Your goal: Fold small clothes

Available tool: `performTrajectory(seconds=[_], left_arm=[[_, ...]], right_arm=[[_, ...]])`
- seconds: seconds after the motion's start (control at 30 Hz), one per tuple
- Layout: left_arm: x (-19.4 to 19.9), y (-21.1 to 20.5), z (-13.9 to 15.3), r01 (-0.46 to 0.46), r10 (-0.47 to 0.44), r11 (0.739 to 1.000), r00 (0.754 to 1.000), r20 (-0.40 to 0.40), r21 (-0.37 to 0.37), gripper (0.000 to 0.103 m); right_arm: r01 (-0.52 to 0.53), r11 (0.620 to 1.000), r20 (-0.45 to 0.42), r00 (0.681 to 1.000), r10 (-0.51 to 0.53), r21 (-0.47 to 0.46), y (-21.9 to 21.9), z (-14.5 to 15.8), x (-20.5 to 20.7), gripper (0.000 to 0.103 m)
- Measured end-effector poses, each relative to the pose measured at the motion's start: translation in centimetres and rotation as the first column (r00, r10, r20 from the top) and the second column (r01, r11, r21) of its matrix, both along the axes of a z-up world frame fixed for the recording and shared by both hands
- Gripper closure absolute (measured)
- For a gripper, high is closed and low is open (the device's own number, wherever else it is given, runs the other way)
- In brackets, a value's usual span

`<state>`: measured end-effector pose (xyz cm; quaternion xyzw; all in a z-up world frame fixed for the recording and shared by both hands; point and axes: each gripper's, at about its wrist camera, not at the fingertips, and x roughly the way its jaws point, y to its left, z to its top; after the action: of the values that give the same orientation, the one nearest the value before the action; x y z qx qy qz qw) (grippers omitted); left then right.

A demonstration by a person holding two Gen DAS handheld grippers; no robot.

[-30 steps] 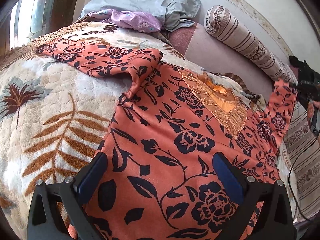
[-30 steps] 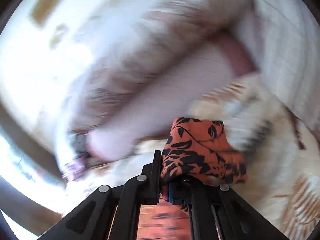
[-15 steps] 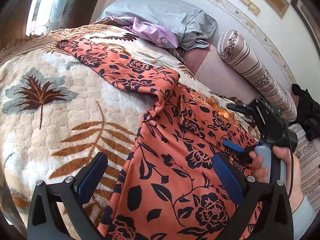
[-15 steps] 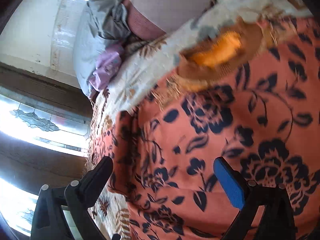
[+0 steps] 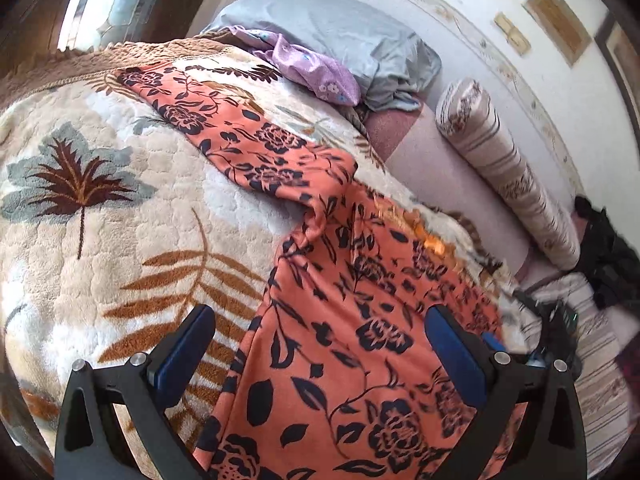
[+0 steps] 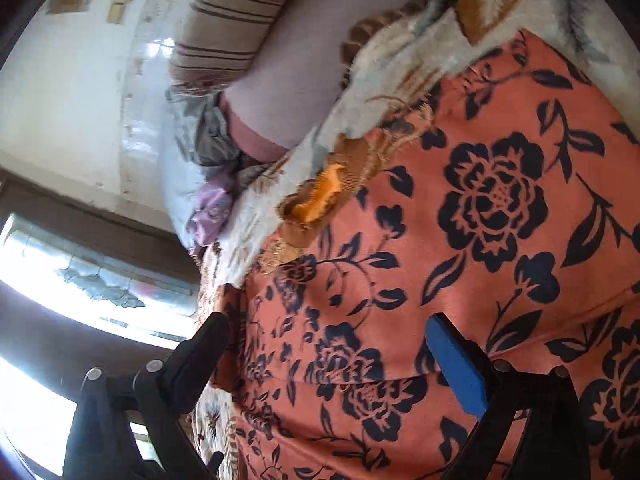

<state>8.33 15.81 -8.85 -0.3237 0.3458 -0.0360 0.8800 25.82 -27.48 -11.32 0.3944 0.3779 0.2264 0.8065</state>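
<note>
An orange top with a black flower print lies on the bed, one sleeve stretched out to the far left, its right side folded over the body. Its embroidered orange neckline shows in the right wrist view. My left gripper is open and empty, hovering over the garment's lower part. My right gripper is open and empty, close above the folded cloth. It shows partly at the garment's right edge in the left wrist view.
A plush cream blanket with leaf patterns covers the bed. A grey pillow and a purple cloth lie at the head. A striped bolster lies along the wall. A dark bundle sits at the far right.
My right gripper carried the right sleeve across the body, let it go and opened, then drew back to the right. My left gripper shifted left and stayed open.
</note>
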Motion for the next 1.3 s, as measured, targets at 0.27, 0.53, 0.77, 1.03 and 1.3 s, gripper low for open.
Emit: performTrajectory(seconds=[0.27,0.53,0.77,1.03,1.3], left_arm=[[8.8,11.9,1.5,-0.155,0.159,0.969,0.987,0.005,-0.193,0.000],[17.6,23.0,-2.9,-0.329,0.307,0.901,0.944,-0.121,-0.281,0.001],[19.8,24.9,-5.4,-0.375,0.345,0.890,0.926,-0.156,-0.259,0.002],[21.6,24.5,-3.9,-0.378,0.367,0.926,0.891,-0.267,0.015,0.098],[18.7,4.7,14.1,-0.052,-0.009,0.935,0.986,0.169,0.351,0.098]], right_arm=[[0.020,0.975,0.124,0.992,0.008,-0.222,1.7,-3.0,-2.2,0.003],[0.019,0.983,0.144,0.990,0.008,-0.183,0.7,-3.4,-2.5,0.002],[0.020,0.982,0.147,0.989,0.008,-0.186,0.7,-3.4,-2.5,0.002],[0.022,0.983,0.149,0.989,0.005,-0.184,0.7,-3.4,-2.5,0.002],[0.027,0.987,0.159,0.987,-0.001,-0.160,0.5,-3.5,-2.6,0.002]])
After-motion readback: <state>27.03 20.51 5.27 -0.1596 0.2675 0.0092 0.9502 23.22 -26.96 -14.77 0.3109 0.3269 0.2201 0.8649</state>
